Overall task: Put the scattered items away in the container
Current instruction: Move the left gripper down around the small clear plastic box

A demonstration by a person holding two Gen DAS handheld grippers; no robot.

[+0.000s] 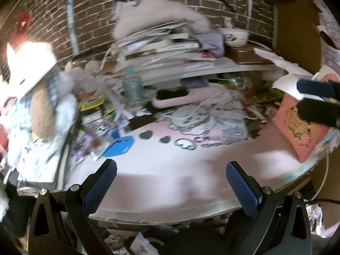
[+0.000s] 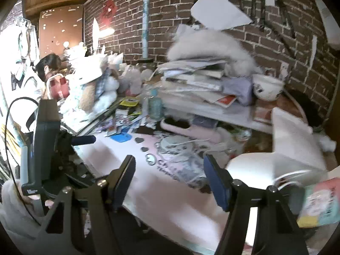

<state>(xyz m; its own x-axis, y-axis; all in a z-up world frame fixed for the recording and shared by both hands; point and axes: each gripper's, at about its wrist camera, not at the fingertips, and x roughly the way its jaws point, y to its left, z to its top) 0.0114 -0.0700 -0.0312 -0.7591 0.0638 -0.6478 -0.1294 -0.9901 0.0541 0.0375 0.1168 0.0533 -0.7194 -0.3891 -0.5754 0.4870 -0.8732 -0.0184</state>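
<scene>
Both grippers hang over the near edge of a cluttered desk [image 1: 170, 182] covered by a pink mat with cartoon prints. The left gripper [image 1: 171, 182] has its blue-padded fingers spread wide with only bare mat between them. The right gripper [image 2: 170, 182] is also released, its jaws apart and holding nothing; in the left wrist view its dark fingers reach in from the right edge, just beside a pink book [image 1: 297, 125] that lies at the desk's right edge.

The scattered items sit further in. A blue flat piece [image 1: 119, 146] lies near the left edge of the mat, touching a spread of small printed packets [image 1: 93, 127]. A pink case [image 1: 180, 97] with a dark opening lies toward the middle, with white cord [image 1: 191, 114] looped just in front of it. A clear bottle [image 1: 131, 85] stands upright to its left. A tall stack of books and papers [image 1: 161, 46] fills the back edge against the brick wall, topped by something white and fluffy [image 1: 161, 19], and a white bowl [image 1: 233, 36] sits beside it. Plush toys [image 1: 48, 110] crowd the left edge. Motion blur makes it unclear which object is the container.
</scene>
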